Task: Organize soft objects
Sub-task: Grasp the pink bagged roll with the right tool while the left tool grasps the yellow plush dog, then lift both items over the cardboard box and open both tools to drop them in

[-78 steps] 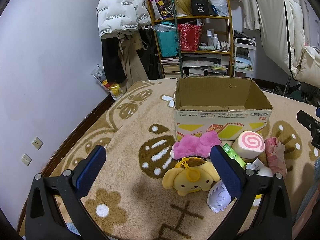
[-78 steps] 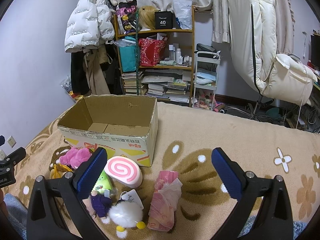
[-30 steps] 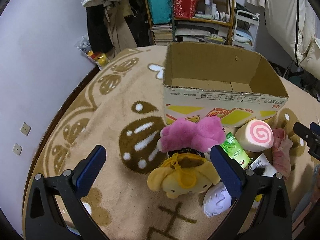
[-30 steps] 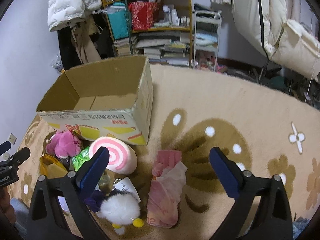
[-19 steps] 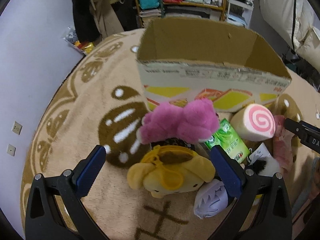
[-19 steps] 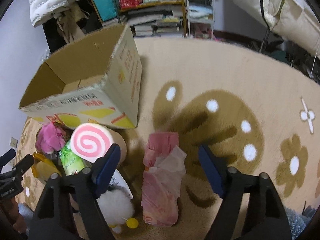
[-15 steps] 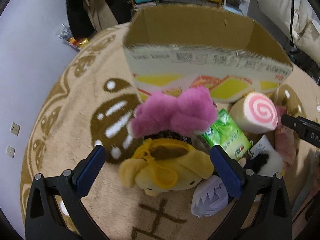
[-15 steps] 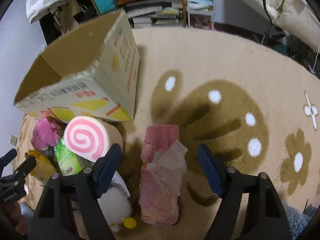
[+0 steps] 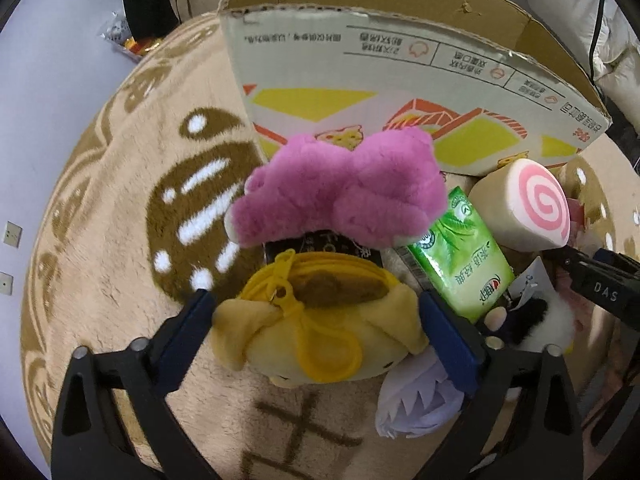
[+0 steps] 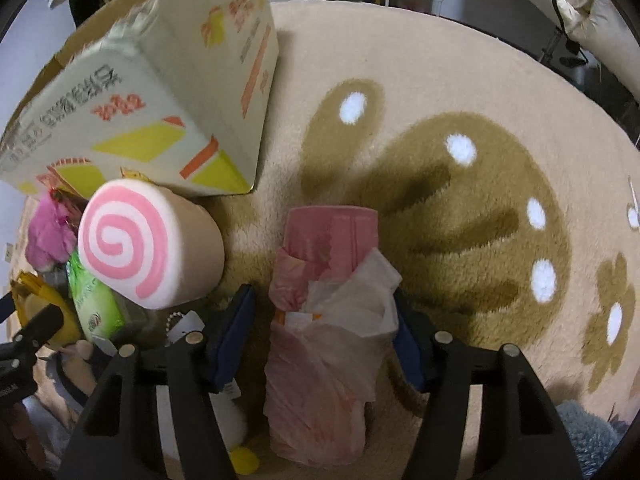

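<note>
Both grippers have dropped: left gripper (image 9: 316,332) fingers straddle the yellow plush (image 9: 320,336), right gripper (image 10: 324,332) fingers the pink bag (image 10: 324,344), both unclenched.

Both wrist views close, angled down; share swirl cushion (image 9: 528,208) (image 10: 132,240).

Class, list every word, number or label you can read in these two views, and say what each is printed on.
"DAS": black right gripper.
Chinese print on the green tissue packet: too small to read.
Chinese print and round symbols, upside down, on the white cardboard box: too blurred.
</note>
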A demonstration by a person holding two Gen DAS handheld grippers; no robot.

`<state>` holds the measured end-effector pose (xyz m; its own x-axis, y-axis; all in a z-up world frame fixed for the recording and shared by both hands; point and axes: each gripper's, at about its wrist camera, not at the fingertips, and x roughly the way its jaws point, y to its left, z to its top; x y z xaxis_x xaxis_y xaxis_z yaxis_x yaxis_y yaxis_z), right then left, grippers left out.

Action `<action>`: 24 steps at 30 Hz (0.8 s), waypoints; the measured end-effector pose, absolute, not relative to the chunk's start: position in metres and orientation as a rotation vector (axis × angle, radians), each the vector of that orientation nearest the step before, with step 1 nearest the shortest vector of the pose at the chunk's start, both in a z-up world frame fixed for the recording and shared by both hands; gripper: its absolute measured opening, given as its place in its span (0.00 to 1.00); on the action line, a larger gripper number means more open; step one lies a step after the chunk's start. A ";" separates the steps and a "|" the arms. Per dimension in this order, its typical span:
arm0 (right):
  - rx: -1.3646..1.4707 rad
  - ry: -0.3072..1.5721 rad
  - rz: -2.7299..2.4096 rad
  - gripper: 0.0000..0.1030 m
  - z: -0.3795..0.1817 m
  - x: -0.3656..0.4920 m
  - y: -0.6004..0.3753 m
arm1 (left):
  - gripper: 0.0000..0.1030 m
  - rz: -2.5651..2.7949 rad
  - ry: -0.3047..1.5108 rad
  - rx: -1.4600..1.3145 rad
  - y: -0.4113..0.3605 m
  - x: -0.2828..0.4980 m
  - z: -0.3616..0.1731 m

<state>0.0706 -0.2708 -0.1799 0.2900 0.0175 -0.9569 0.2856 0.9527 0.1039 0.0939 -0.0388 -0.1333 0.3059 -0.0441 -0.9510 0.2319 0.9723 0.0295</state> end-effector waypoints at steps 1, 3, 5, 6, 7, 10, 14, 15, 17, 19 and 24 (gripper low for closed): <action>0.273 1.269 -0.182 0.66 -0.180 0.071 -0.269 | 0.91 -0.189 1.253 0.165 -0.038 0.094 -0.134; 0.275 1.270 -0.182 0.66 -0.182 0.072 -0.265 | 0.88 -0.187 1.248 0.163 -0.038 0.094 -0.135; 0.273 1.271 -0.183 0.65 -0.183 0.073 -0.264 | 0.85 -0.189 1.242 0.164 -0.038 0.093 -0.135; 0.271 1.270 -0.182 0.64 -0.183 0.073 -0.262 | 0.85 -0.189 1.239 0.164 -0.038 0.092 -0.135; 0.269 1.268 -0.182 0.64 -0.183 0.070 -0.260 | 0.85 -0.189 1.237 0.164 -0.038 0.092 -0.135; 0.257 1.266 -0.184 0.57 -0.181 0.065 -0.262 | 0.83 -0.189 1.230 0.159 -0.039 0.090 -0.133; 0.282 1.259 -0.197 0.47 -0.175 0.060 -0.270 | 0.82 -0.188 1.223 0.138 -0.037 0.087 -0.129; 0.287 1.258 -0.198 0.47 -0.175 0.060 -0.270 | 0.82 -0.186 1.220 0.133 -0.037 0.086 -0.127; 0.294 1.248 -0.197 0.45 -0.172 0.060 -0.270 | 0.82 -0.181 1.210 0.128 -0.035 0.084 -0.125; 0.292 1.214 -0.186 0.44 -0.166 0.061 -0.268 | 0.82 -0.180 1.192 0.120 -0.032 0.084 -0.120; 0.279 1.108 -0.162 0.38 -0.144 0.054 -0.266 | 0.82 -0.163 1.104 0.111 -0.029 0.077 -0.098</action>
